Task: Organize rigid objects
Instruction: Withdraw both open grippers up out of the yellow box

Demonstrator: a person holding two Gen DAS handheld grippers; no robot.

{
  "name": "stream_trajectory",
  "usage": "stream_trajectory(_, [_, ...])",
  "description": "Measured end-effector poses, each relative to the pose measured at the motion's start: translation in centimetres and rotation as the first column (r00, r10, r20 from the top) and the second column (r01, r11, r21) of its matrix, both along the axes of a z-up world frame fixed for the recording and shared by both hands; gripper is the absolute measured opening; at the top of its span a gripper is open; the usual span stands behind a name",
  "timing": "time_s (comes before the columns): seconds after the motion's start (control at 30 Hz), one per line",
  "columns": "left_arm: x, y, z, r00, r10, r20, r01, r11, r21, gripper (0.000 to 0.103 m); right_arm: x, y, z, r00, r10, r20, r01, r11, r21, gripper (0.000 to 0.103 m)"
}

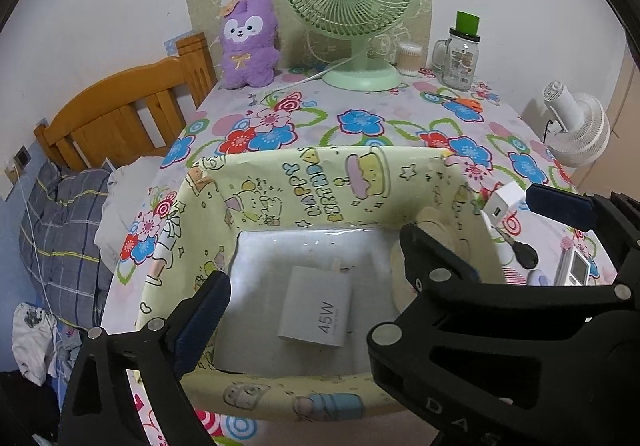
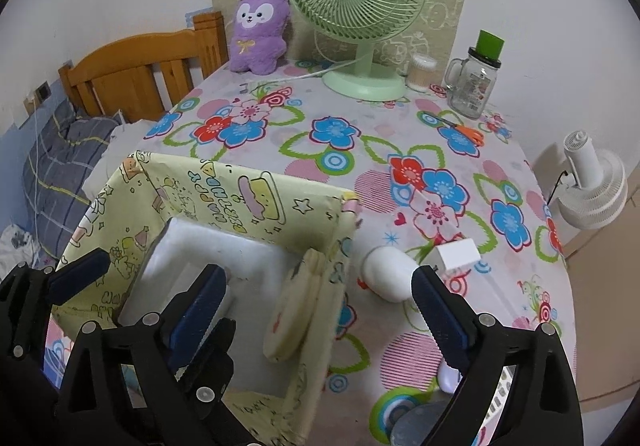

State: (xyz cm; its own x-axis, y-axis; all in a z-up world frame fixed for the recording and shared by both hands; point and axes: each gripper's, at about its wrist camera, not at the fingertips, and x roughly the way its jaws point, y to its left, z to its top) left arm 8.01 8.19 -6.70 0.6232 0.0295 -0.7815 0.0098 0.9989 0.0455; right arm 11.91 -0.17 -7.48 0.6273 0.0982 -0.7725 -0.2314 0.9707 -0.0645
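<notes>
Left wrist view is showing the white charger [image 1: 314,308] lying flat on the pale floor of the yellow paper-covered box [image 1: 304,182], with "45W" printed on its top. It looks like a stiff plastic block, smooth and a little slippery, dense for its size but not fragile; I judge the best hold is across its two long flat sides, away from the prongs at its far end. The left claw [image 1: 316,282] is hanging over the box with its jaws spread wide and nothing between them. A round cream-coloured disc [image 2: 296,314] is leaning against the box's right wall. Outside that wall, on the flowered tabletop [image 2: 332,150], a white egg-shaped thing [image 2: 386,274] and a small white cube adapter [image 2: 458,256] are waiting; both look hard and light, the rounded one likely to roll. The right claw [image 2: 318,300] is also standing wide open and empty, straddling that wall.
</notes>
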Motion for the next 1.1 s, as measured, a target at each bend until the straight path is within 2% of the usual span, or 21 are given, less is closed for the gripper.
stream_trajectory(1.1, [-2.4,-8.4,3.7,0.996,-0.062,0.071,0.06,0.998,0.03,0.1,-3.3,-8.7,3.7,0.996,-0.065,0.059,0.064,0.997,0.034,0.096])
